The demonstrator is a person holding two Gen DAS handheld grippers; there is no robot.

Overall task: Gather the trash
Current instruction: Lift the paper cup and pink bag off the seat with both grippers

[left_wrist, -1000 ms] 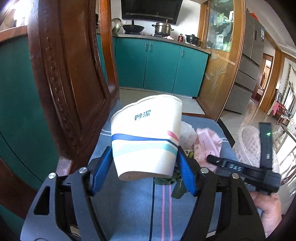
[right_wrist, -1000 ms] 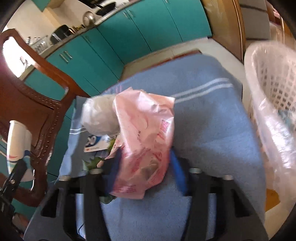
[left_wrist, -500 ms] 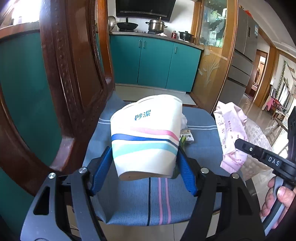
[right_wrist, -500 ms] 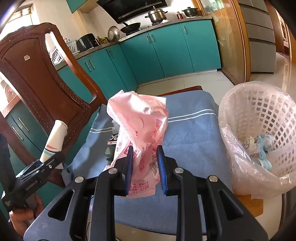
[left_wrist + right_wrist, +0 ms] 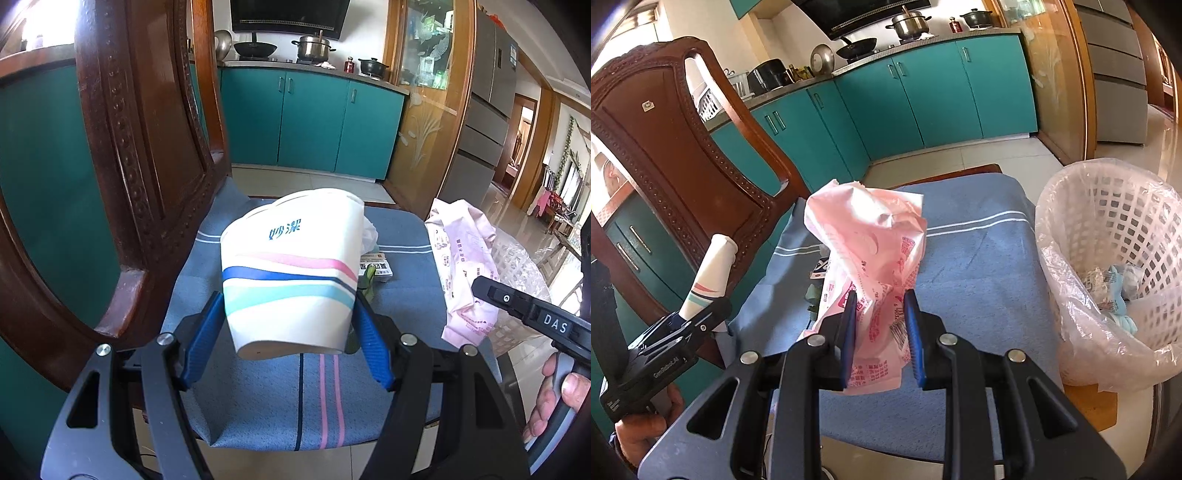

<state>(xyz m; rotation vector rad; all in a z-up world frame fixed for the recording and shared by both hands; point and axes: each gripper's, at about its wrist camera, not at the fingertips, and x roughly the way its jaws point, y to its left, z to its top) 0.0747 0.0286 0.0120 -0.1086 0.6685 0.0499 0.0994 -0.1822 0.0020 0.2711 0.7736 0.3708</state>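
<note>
**Op:** Both hands loaded. Left tongs (image 5: 288, 343) stand wide, blue pads pressed on either side of a striped paper cup (image 5: 291, 280), rim pointing away from me, base towards the lens. Cup is clear of the chair seat (image 5: 258, 417), held above the blue cushion.

**Spotter:** And the right?

**Op:** Right tongs (image 5: 881, 332) are narrow, pinched on a crumpled pink wrapper (image 5: 871, 258). It hangs from the pads over the cushion, lower edge loose below the grip. From the left camera I see the same wrapper out at the seat's right edge.

**Spotter:** Where's the bin?

**Op:** White lattice basket (image 5: 1108, 206) with a clear liner, just beside the chair on my right. Some trash already sits in the bottom. Wrapper is near its rim but not over the mouth.

**Spotter:** So which step?

**Op:** I judge it as carry-to-bin, pickup done for these two pieces. Next I need the right tongs swung across until the wrapper is above the opening, then let go. The cup goes after, and that hand has the whole seat to cross.

**Spotter:** Anything left on the seat?

**Op:** A small printed box (image 5: 376, 267), a bit of green leaf (image 5: 367, 284), something white and crumpled behind the cup. More trips, I reckon.

**Spotter:** Risk?

**Op:** Wrapper is light and floppy; it may cling to a pad or catch the liner.
</note>
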